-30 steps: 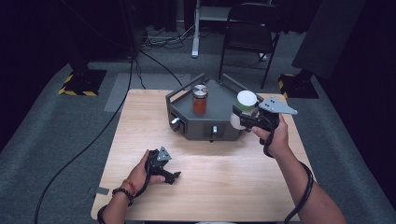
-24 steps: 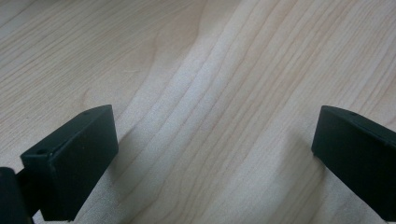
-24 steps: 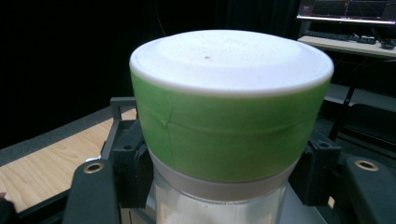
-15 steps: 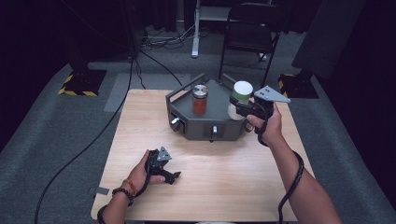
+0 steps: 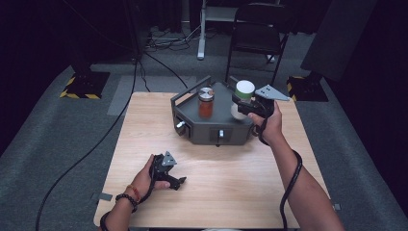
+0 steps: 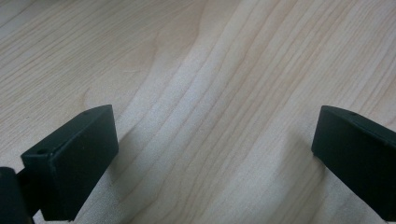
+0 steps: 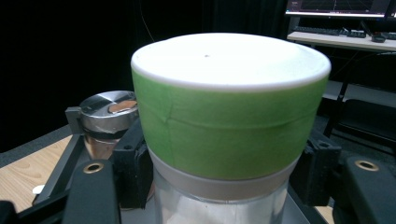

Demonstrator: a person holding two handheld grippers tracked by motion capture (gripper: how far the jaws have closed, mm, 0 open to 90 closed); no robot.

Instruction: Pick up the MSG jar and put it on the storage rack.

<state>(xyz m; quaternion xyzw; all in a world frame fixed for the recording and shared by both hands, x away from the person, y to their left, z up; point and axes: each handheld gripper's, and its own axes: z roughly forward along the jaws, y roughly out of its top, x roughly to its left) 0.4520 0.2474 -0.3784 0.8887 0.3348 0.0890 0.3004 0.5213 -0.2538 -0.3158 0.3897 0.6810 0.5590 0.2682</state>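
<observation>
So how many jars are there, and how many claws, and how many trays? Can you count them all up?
Jars: 2, the green-lidded jar and the silver-lidded jar
Claws: 2, the right claw shut on the green-lidded one, and the left claw open on the table
Trays: 1, the grey tray
Tables: 1
Total: 6

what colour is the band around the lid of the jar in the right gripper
Green, below a white top; the jar is clear. Best seen in the right gripper view.

Clear jar (image 7: 219,196), green-banded white lid, upright, over grey tray (image 5: 192,113)
</observation>
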